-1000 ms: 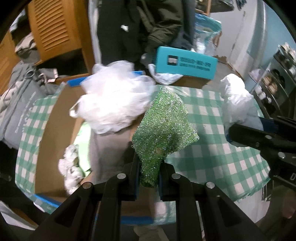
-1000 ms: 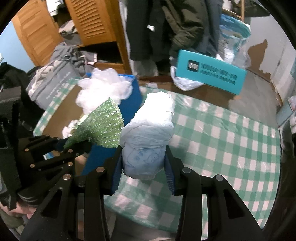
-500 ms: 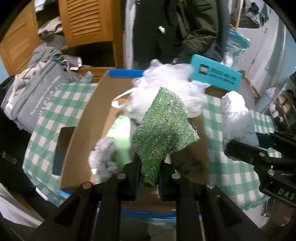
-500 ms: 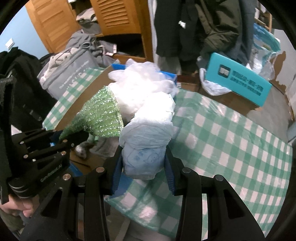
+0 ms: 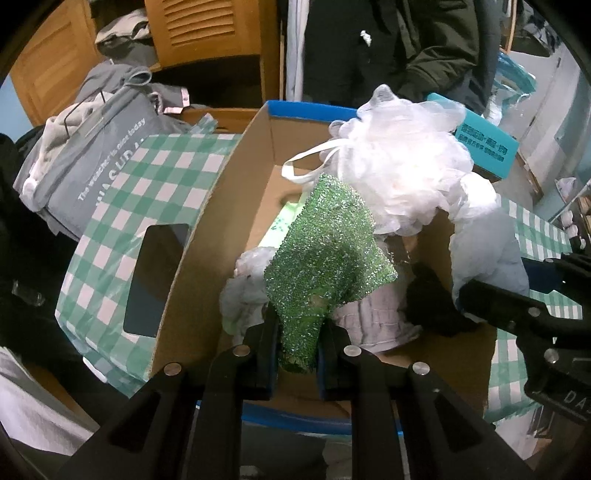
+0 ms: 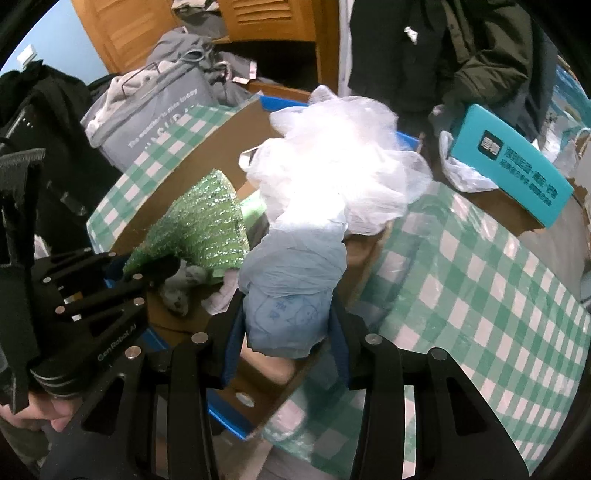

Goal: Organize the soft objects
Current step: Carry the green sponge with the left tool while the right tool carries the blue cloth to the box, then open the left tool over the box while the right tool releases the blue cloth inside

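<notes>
My left gripper [image 5: 297, 343] is shut on a green glittery cloth [image 5: 327, 266] and holds it over the open cardboard box [image 5: 207, 236]. My right gripper [image 6: 286, 328] is shut on a pale blue plastic bag bundle [image 6: 295, 280], held above the box's right edge [image 6: 373, 243]. The bundle also shows in the left wrist view [image 5: 487, 251], and the cloth in the right wrist view [image 6: 199, 229]. A white mesh bath puff [image 5: 402, 162] sits at the far end of the box. Grey and white soft items [image 5: 243, 295] lie on the box floor.
The box stands on a green checked tablecloth [image 6: 480, 280]. A teal carton [image 6: 509, 162] lies beyond the table. A grey tote bag [image 5: 96, 147] with clothes sits to the left. Dark coats [image 5: 388, 44] and wooden louvered doors [image 5: 199, 26] stand behind.
Both grippers have moved left, from over the tablecloth to over the cardboard box, each keeping its hold. The box interior now fills the view.
</notes>
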The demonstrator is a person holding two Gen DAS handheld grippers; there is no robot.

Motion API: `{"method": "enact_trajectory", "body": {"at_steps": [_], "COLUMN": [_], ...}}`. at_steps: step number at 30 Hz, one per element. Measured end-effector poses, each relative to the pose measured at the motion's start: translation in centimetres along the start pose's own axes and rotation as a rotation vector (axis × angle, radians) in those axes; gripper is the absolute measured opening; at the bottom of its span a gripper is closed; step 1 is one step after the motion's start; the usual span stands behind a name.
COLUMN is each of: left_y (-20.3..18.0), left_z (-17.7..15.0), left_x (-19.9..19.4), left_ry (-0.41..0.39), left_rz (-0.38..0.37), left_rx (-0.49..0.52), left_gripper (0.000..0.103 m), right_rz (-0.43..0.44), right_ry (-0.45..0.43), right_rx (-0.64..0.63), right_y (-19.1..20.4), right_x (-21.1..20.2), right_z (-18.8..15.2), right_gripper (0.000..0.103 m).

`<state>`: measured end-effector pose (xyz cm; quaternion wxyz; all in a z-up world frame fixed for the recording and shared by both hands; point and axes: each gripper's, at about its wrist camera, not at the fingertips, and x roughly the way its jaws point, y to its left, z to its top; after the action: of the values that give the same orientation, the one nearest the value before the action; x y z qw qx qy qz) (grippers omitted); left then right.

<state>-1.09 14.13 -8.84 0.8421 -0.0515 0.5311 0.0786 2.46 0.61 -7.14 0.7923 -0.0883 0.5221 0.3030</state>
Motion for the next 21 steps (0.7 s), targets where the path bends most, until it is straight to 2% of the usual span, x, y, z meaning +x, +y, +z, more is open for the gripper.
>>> {"method": "enact_trajectory", "body": {"at_steps": [2, 3, 5, 7, 11, 15, 19, 21], "left_y": [0.3, 0.5, 0.6, 0.7, 0.5, -0.1, -1.1, -1.5], "left_z": [0.1, 0.1, 0.2, 0.2, 0.4, 0.4, 0.4, 0.4], "left_x": [0.0, -0.2, -0.5, -0.7, -1.3, -2.4, -3.8, -4.4], "left_ry": [0.005, 0.004, 0.002, -0.005, -0.012, -0.042, -0.076, -0.095], "left_rz": [0.002, 0.002, -0.003, -0.001, 0.000, -0.002, -0.019, -0.028], "left_rx": [-0.012, -0.023, -0.032, -0.036, -0.028, -0.011, 0.015, 0.028], "left_gripper": [0.020, 0.029, 0.036, 0.037, 0.041, 0.059, 0.066, 0.078], "right_rz": [0.001, 0.001, -0.009, -0.020, -0.026, -0.049, -0.064, -0.085], "right_ry": [0.008, 0.009, -0.005, -0.019, -0.042, -0.066, -0.091, -0.109], "right_rx": [-0.009, -0.012, -0.012, -0.005, 0.030, 0.063, 0.093, 0.095], "right_y": [0.2, 0.3, 0.3, 0.2, -0.8, -1.7, -2.4, -2.6], "right_x": [0.2, 0.3, 0.1, -0.3, -1.4, -2.6, -4.1, -5.0], "right_z": [0.2, 0.2, 0.2, 0.3, 0.2, 0.0, -0.3, -0.5], "right_gripper": [0.046, 0.051, 0.058, 0.066, 0.069, 0.072, 0.073, 0.073]}}
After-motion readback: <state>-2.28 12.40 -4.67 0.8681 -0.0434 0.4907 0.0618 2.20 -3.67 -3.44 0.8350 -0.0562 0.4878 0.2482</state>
